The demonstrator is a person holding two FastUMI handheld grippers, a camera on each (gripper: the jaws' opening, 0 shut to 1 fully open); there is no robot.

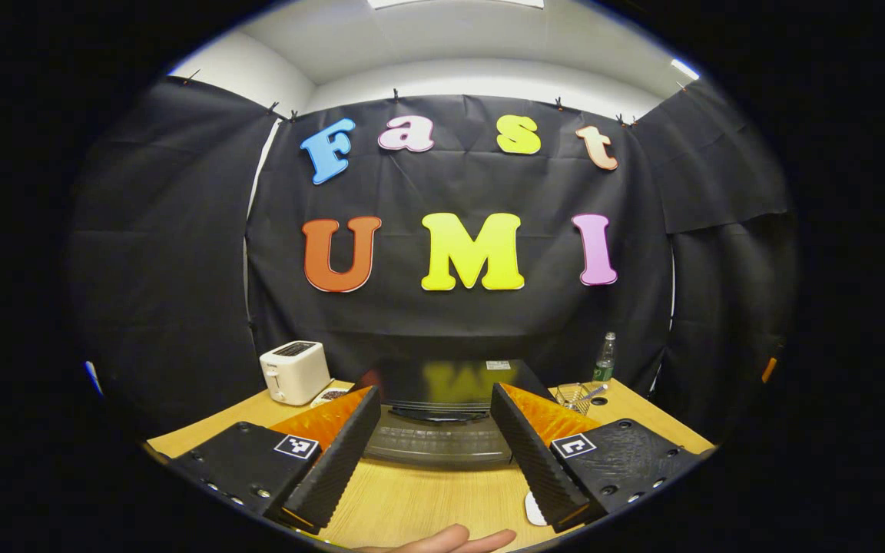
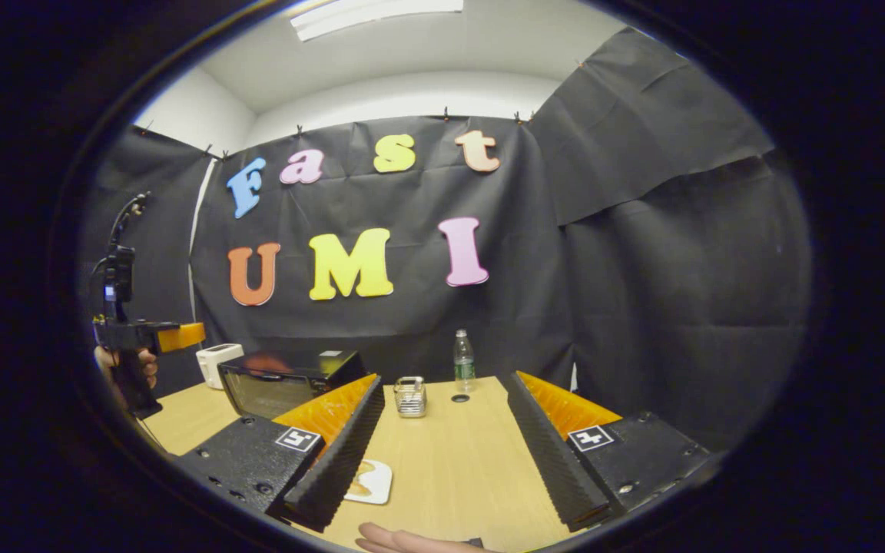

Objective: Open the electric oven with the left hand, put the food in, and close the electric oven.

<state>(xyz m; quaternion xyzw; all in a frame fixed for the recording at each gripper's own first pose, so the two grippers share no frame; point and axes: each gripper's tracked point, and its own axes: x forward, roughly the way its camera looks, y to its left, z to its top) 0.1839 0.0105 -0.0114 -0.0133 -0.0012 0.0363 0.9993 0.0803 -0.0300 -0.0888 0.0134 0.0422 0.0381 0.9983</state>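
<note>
The black electric oven stands on the wooden table straight ahead of my left gripper, its glass door closed and its handle across the top of the door. The left gripper is open, short of the oven, with nothing between its fingers. In the right gripper view the oven sits at the left, with the left gripper held in a hand in front of it. A white plate with brownish food lies just beside my open, empty right gripper, partly hidden by its left finger.
A white toaster stands left of the oven with a small dish beside it. A plastic bottle, a metal wire basket and a small dark cap sit right of the oven. Black cloth walls surround the table.
</note>
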